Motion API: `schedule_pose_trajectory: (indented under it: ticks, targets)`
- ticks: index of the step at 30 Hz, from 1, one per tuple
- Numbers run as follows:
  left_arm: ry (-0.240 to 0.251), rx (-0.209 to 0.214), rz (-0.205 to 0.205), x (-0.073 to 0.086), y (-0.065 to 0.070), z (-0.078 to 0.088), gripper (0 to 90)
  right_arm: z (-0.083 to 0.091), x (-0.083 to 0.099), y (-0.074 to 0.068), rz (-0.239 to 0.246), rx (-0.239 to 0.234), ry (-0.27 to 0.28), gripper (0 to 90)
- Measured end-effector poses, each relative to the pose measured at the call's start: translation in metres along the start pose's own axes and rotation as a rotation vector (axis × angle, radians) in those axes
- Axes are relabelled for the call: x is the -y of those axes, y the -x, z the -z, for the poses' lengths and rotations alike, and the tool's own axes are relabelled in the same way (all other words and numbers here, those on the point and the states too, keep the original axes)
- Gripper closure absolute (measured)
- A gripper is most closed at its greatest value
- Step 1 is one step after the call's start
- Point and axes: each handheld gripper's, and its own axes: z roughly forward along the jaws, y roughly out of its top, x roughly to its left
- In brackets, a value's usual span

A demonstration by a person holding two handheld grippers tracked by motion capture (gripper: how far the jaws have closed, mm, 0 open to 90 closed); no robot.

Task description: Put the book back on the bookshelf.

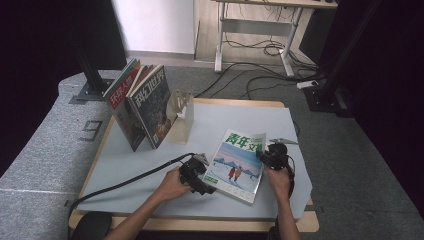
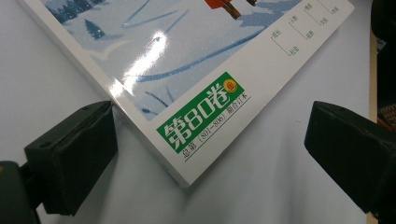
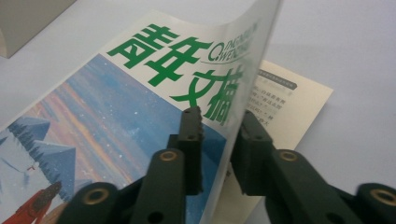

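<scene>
High view: one flat magazine (image 1: 236,165), cover pinched by right claw (image 1: 264,156); left claw (image 1: 207,186) gapes.

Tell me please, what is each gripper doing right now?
Left gripper: open, jaws either side of the snowy-covered magazine's corner.
Right gripper: closed on its lifted front cover.

Two magazines (image 1: 142,105) stand upright at the back left of the worktop (image 1: 210,125), leaning against a small wooden rack (image 1: 181,107). The worktop has a grey cover. Behind it, on the floor, black cables (image 1: 260,82) lie near a white desk frame (image 1: 255,30).
</scene>
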Motion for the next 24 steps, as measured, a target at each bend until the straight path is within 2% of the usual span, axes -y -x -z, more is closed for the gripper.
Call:
schedule_pose_trajectory:
  ticks: [3, 5, 7, 10, 14, 17, 18, 19, 21, 23, 24]
  targets:
    - [0.057, 0.015, 0.018, -0.004, -0.003, 0.007, 8.7, 0.001, 0.0, 0.0, 0.007, -0.007, -0.005, 80.4]
    - [0.084, -0.017, 0.033, -0.007, -0.006, 0.011, 10.6, 0.002, 0.0, 0.0, 0.01, -0.01, -0.008, 80.7]
    - [0.088, -0.052, 0.051, -0.009, -0.011, 0.013, 12.7, 0.002, 0.001, 0.001, 0.01, -0.01, -0.008, 79.5]
    - [0.073, -0.094, 0.068, -0.009, -0.017, 0.01, 14.2, -0.001, 0.003, 0.002, 0.018, -0.001, -0.041, 68.2]
    - [0.055, -0.097, 0.088, -0.007, -0.021, 0.002, 14.7, -0.003, 0.008, 0.006, 0.007, 0.014, -0.044, 56.1]
    - [0.065, -0.078, 0.098, -0.006, -0.021, -0.001, 15.3, -0.006, 0.008, 0.006, 0.032, 0.073, -0.046, 37.8]
    - [0.069, -0.056, 0.107, -0.007, -0.021, -0.001, 15.6, -0.008, 0.008, 0.008, 0.035, 0.082, -0.049, 32.9]
    - [0.072, -0.044, 0.111, -0.007, -0.022, -0.002, 15.8, -0.01, 0.008, 0.009, 0.028, 0.067, -0.051, 28.7]
    - [0.051, -0.06, 0.09, -0.01, -0.019, -0.003, 15.9, -0.014, 0.009, 0.009, 0.011, 0.043, -0.055, 23.2]
    - [0.026, -0.064, 0.061, -0.014, -0.014, -0.007, 16.5, -0.015, 0.009, 0.008, 0.01, 0.042, -0.058, 21.4]
    - [0.017, -0.083, 0.057, -0.015, -0.012, -0.008, 13.9, -0.015, 0.009, 0.007, 0.005, 0.04, -0.063, 21.3]
